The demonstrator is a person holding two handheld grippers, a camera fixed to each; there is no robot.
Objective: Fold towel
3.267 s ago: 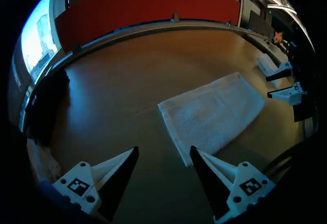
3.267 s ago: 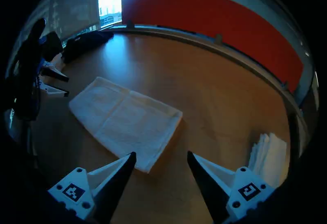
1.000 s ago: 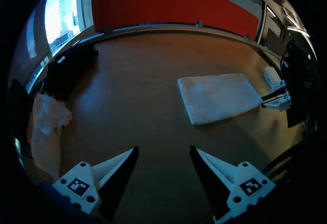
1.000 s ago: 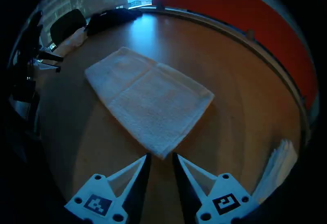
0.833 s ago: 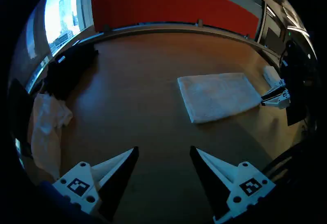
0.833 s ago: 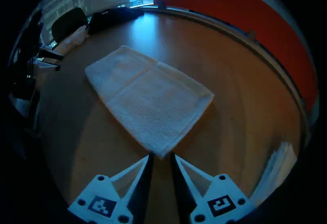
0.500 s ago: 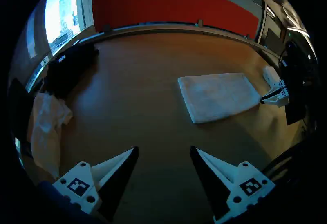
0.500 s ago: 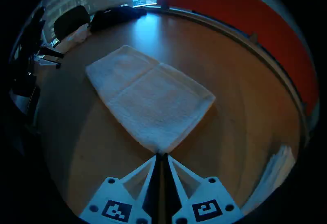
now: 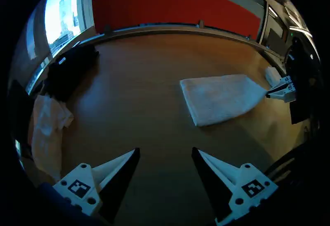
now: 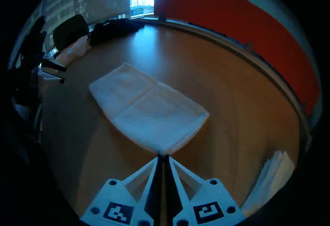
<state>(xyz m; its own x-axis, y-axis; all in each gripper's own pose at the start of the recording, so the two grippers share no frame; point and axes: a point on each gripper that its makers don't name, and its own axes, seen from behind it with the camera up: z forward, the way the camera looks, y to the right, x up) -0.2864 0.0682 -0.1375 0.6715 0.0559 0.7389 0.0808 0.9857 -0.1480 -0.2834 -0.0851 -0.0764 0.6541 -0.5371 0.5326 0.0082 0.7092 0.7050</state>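
Grip looks sound from where I stand: the right gripper (image 10: pixel 162 156) has its two fingers pressed together on the nearest corner of the towel (image 10: pixel 144 109), and that corner is drawn out into a point toward it. The rest of the towel lies flat on the wooden table (image 10: pixel 231 98), with a crease across it that suggests it is already doubled. The grippers sit on opposite sides of it. The left gripper (image 9: pixel 165 151) hangs well apart from the towel, off its far end, with its fingers spread wide and nothing between them.

To my eye, the step in hand is carrying the pinched corner over to make the next fold. Doing it well, I'd judge, means lifting just high enough for the cloth to clear itself. The corner can then sweep across the towel in a low arc so the layers don't slide apart. With only one corner pinched, the neighbouring corner is likely to sag and trail. The idle left gripper would be better brought in to the towel, either to take that other corner or to pin the flat part. Terry cloth looks limp and should drape rather than spring. A stack of folded cloths (image 10: pixel 270 178) sits off the towel's side by the right gripper, near enough that a wide swing could brush it.
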